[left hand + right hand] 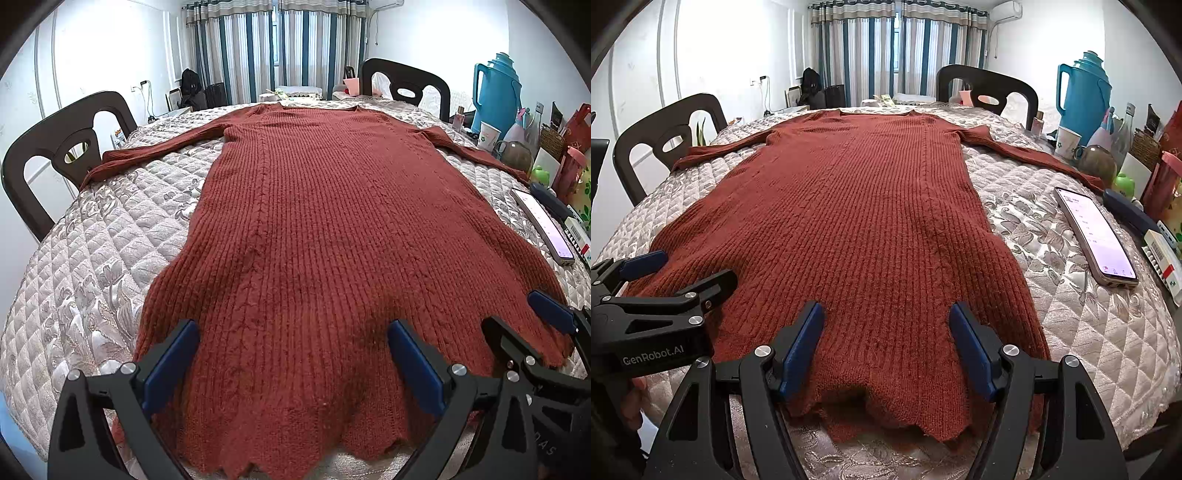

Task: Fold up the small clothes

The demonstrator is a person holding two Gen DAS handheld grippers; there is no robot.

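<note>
Lying flat across the quilted table cover [92, 258], the rust-red knit sweater [325, 229] has sleeves spread and its scalloped hem nearest. Bare quilt borders its left edge. The left gripper [291, 356] hovers over the hem, jaws wide apart, holding nothing; its body reads "GenRobot.AI". The right gripper [886, 339] is likewise released. A lit phone [1095, 236] occupies the right margin.

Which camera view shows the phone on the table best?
The right wrist view: the phone lies whole on the quilted table cover, with its lit screen facing up. In the left wrist view the phone sits at the right edge, narrow and distorted.
</note>
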